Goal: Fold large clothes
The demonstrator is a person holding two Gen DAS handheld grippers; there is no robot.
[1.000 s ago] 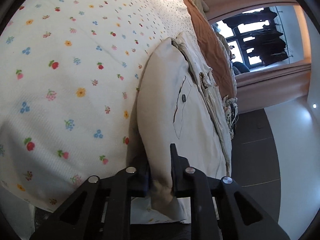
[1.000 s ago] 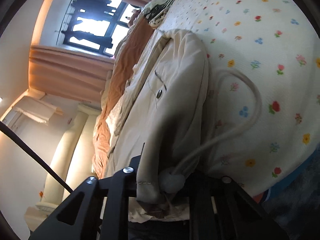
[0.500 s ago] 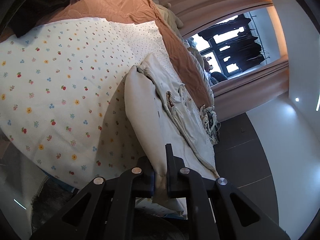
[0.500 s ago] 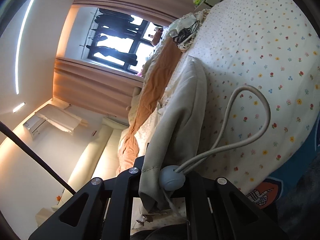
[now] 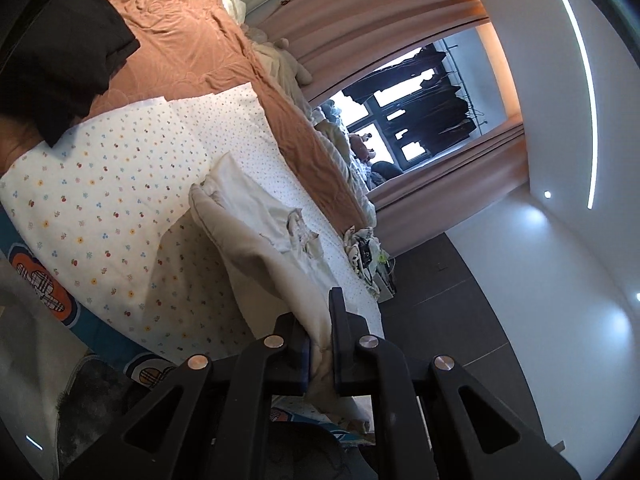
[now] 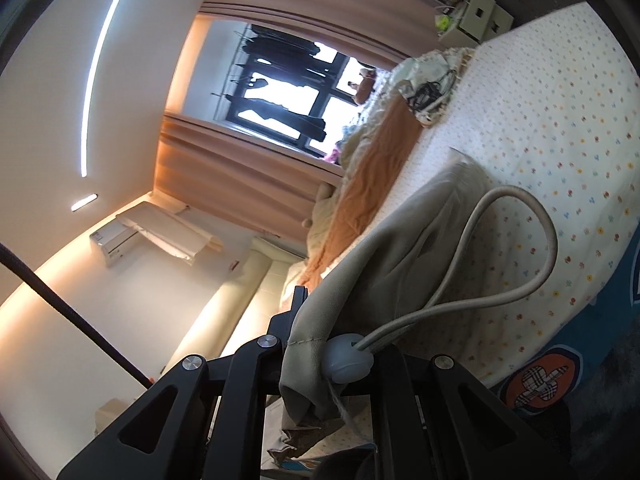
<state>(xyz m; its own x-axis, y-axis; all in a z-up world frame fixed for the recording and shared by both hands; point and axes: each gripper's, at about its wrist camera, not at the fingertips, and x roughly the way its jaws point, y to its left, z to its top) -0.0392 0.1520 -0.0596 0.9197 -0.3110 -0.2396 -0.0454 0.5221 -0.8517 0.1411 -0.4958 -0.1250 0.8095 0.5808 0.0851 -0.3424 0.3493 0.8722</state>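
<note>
A beige garment (image 5: 256, 236) with a buttoned pocket lies stretched over the floral bed sheet (image 5: 120, 184). My left gripper (image 5: 320, 340) is shut on its near edge and holds it up off the bed. In the right wrist view my right gripper (image 6: 332, 344) is shut on another part of the garment's edge (image 6: 384, 256), together with its drawcord (image 6: 516, 280) and a grey cord stopper (image 6: 348, 358). The cord loops loosely over the sheet (image 6: 560, 128). The cloth hides most of the right gripper's fingers.
An orange blanket (image 5: 192, 52) covers the far half of the bed, with a dark garment (image 5: 56, 68) on it. A small pile of patterned cloth (image 5: 364, 240) lies at the bed's edge. Curtains and a window (image 5: 412, 112) are beyond. Dark floor (image 5: 460, 320) is beside the bed.
Both grippers have risen and pulled back from the bed, lifting the garment's edge. The bed looks farther away and the garment hangs stretched between the grippers and the sheet.
</note>
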